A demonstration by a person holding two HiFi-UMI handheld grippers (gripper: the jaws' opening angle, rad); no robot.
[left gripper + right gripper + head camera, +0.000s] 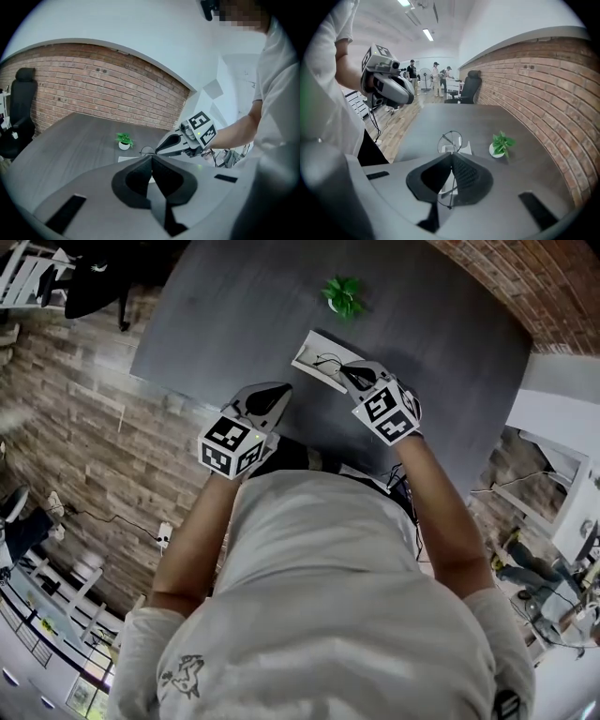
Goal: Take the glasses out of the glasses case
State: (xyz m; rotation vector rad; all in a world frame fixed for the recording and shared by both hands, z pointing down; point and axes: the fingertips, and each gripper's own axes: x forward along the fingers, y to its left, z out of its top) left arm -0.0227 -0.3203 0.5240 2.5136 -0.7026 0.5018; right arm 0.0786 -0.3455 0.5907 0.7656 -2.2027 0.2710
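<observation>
Glasses [450, 140]: thin wire frame, clamped between the right gripper [451, 155] fingers, apparently by one temple arm. One round lens stands just beyond the fingertips. The open white glasses case [307, 355] lies on the dark tabletop [225, 315] below and just ahead of those fingers. Left gripper [151, 157] fingers are pressed together on nothing, left of the case and apart from it. Judgement: extraction is in hand, with the frame not yet set down. Recommended: lift straight, keep the grip light on so slender a wire, confirm the trailing temple clears the case wall, and stay well short of the potted plant [343, 294] beyond the fingertips.
</observation>
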